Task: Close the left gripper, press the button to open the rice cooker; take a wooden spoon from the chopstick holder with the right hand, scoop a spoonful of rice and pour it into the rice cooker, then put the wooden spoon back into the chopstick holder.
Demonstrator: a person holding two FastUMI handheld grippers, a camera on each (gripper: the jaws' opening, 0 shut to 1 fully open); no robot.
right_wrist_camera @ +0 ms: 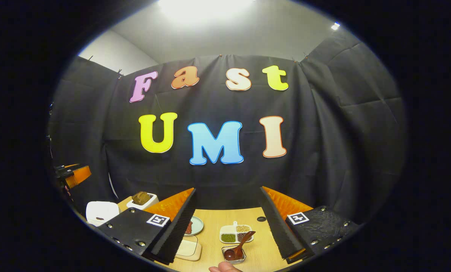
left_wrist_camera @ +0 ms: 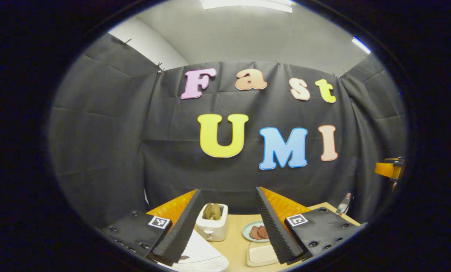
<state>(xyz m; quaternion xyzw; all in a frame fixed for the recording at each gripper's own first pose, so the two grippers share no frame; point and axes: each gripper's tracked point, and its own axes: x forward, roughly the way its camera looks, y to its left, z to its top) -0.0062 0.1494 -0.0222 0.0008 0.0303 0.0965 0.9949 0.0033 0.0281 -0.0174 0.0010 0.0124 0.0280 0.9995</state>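
A fingertip [right_wrist_camera: 224, 268] poked in at the very bottom of the right gripper view, just under a small clear dish [right_wrist_camera: 233, 254] with a wooden spoon [right_wrist_camera: 239, 246] lying in it, bowl down and handle slanting up to the right. Beyond the dish sat a divided tray [right_wrist_camera: 235, 233] of grains on the table [right_wrist_camera: 218, 219]. The right gripper [right_wrist_camera: 225, 226] hung above all this with its jaws spread wide and nothing between them.

In the left gripper view the left gripper [left_wrist_camera: 225, 226] was likewise wide open and empty, raised over the table. Low and to the left, touching the lower edge of that view, lay the white top of what I took to be the rice cooker [left_wrist_camera: 201, 251]; in the right gripper view the same white body [right_wrist_camera: 101, 212] stood at far left. Past it were a toaster [left_wrist_camera: 212, 223] with bread in its slots, a plate [left_wrist_camera: 256, 231] of dark slices and a pale board [left_wrist_camera: 261, 254].

I could not make out a chopstick holder, nor the cooker's button or whether the lid was up.

By my judgement the task stood at its very start: the left jaws were not yet closed, so the button press was still to come. The next move called for shutting the left jaws fully, then bringing the closed tip down onto the release button, pressing squarely so the tip would not slide off the smooth lid.
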